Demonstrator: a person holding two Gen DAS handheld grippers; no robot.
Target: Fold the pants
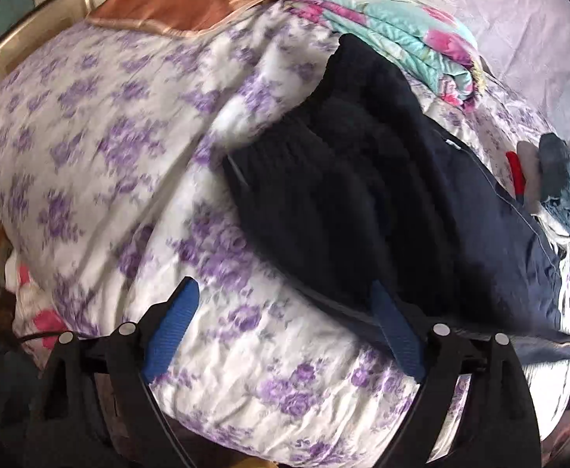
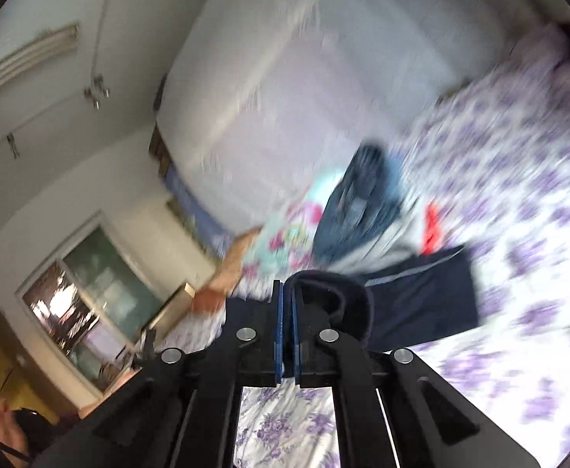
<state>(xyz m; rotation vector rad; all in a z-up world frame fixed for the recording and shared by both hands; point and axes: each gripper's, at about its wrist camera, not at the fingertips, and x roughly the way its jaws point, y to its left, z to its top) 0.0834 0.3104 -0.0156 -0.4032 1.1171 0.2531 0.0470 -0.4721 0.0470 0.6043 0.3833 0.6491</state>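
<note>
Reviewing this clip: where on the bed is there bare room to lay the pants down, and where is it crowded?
Free: the purple-flowered bedspread left of the dark pants, below the brown pillow. Crowded: the far right, where the folded floral quilt and a jeans pile lie beside the pants.

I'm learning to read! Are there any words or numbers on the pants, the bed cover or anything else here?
None can be read.
Dark pants: a tiny white tag, too small to read.
Purple-flowered bed cover: only flowers, no words.
Folded flowery blanket: only a pattern.
Right wrist view: too blurred to show any text.
</note>
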